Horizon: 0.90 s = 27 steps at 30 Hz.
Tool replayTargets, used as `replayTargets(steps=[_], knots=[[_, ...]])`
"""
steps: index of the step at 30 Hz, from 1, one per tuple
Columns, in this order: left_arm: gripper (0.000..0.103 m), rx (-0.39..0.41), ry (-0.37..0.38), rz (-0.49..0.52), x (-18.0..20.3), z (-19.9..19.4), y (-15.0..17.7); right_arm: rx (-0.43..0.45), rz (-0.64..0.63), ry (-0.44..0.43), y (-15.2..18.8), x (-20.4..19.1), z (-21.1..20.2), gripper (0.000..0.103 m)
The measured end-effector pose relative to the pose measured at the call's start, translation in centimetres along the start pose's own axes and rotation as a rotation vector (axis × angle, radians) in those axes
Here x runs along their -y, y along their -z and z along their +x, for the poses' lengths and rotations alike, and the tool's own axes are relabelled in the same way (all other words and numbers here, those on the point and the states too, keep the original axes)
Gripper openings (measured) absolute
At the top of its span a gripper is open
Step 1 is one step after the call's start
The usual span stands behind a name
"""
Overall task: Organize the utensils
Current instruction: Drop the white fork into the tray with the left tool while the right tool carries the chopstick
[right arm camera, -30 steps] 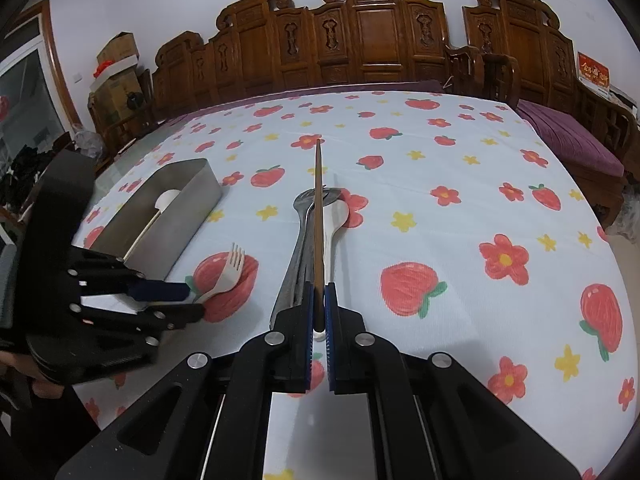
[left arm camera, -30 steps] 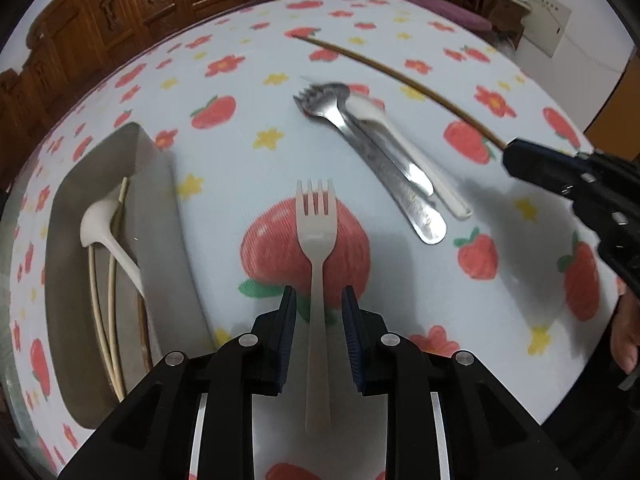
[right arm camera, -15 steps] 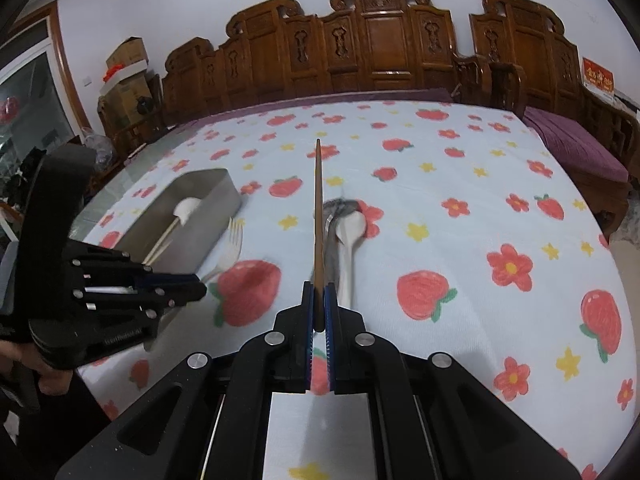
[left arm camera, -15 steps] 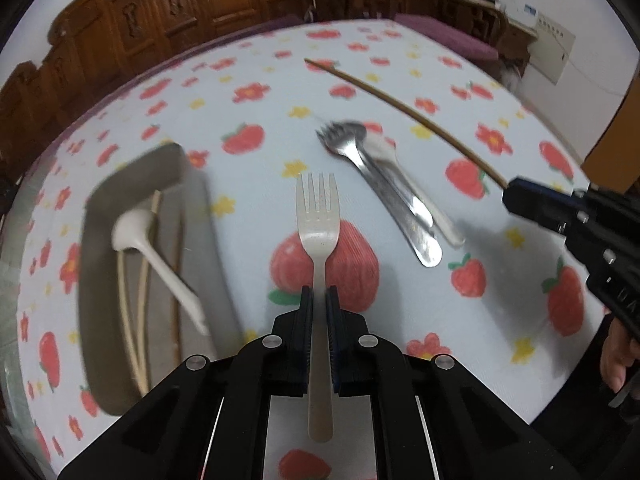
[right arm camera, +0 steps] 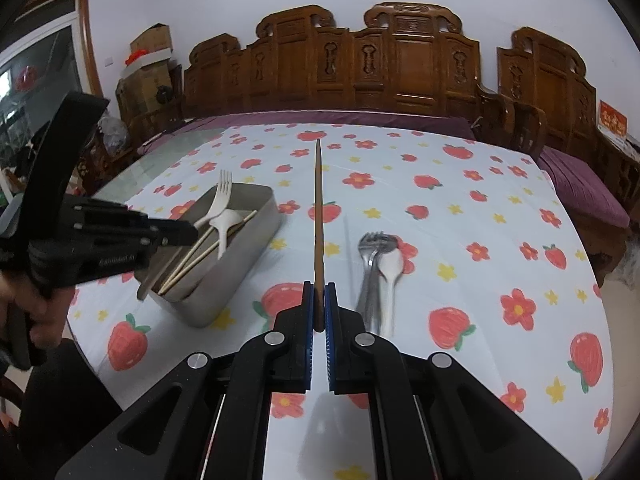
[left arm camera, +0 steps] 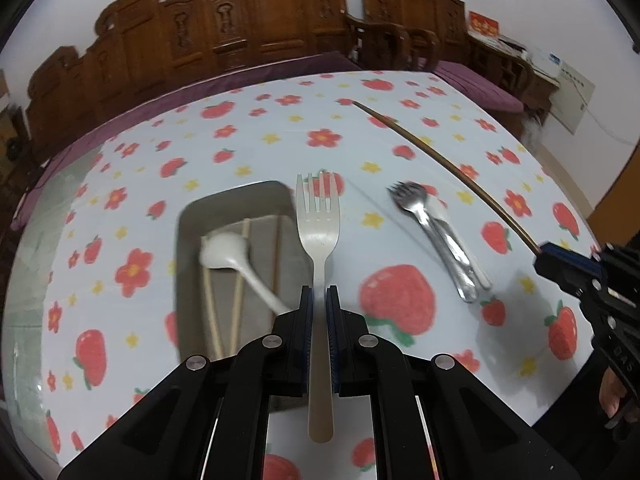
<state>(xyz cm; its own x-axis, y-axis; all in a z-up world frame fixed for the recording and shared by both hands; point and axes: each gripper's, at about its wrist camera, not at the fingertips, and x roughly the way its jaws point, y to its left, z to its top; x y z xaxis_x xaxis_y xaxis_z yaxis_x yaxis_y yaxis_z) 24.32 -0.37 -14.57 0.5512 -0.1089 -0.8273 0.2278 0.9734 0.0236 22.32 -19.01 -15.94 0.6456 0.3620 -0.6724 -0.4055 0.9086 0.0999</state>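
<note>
White tablecloth (left arm camera: pixel 256 148) scattered with red strawberries, red flowers and small yellow stars. Cream plastic fork (left arm camera: pixel 318 216), dark brown wooden chopstick (right arm camera: pixel 319 216), shiny silver metal fork (left arm camera: pixel 432 224), dull grey metal tray (right arm camera: pixel 256 240) with pale bamboo chopsticks (left arm camera: pixel 212 312). Black grippers with blue pads (right arm camera: pixel 307 344), carved reddish-brown wooden chairs (right arm camera: pixel 400 64) behind.

Table (right arm camera: pixel 460 240), strawberry cloth: metal tray (right arm camera: pixel 248 248) left; metal fork (right arm camera: pixel 370 264), spoon (right arm camera: pixel 390 280) right.
</note>
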Motion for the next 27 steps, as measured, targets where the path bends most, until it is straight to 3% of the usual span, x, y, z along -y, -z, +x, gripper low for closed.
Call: replayTargets(steps=[12,22,27], knots=[[0.006,-0.032,-0.049,-0.078,-5.4,2.7,-0.4,-0.022,-0.045,-0.023,-1.1,-3.8,0.8,0.006],[0.007,-0.086,-0.032,-0.114,-6.6,5.6,0.0,-0.048,-0.066,-0.037,-1.3,-5.4,1.5,0.006],[0.025,-0.065,-0.031,-0.121,-6.9,5.0,-0.1,-0.055,-0.073,-0.042,-1.4,-6.0,2.0,0.006]])
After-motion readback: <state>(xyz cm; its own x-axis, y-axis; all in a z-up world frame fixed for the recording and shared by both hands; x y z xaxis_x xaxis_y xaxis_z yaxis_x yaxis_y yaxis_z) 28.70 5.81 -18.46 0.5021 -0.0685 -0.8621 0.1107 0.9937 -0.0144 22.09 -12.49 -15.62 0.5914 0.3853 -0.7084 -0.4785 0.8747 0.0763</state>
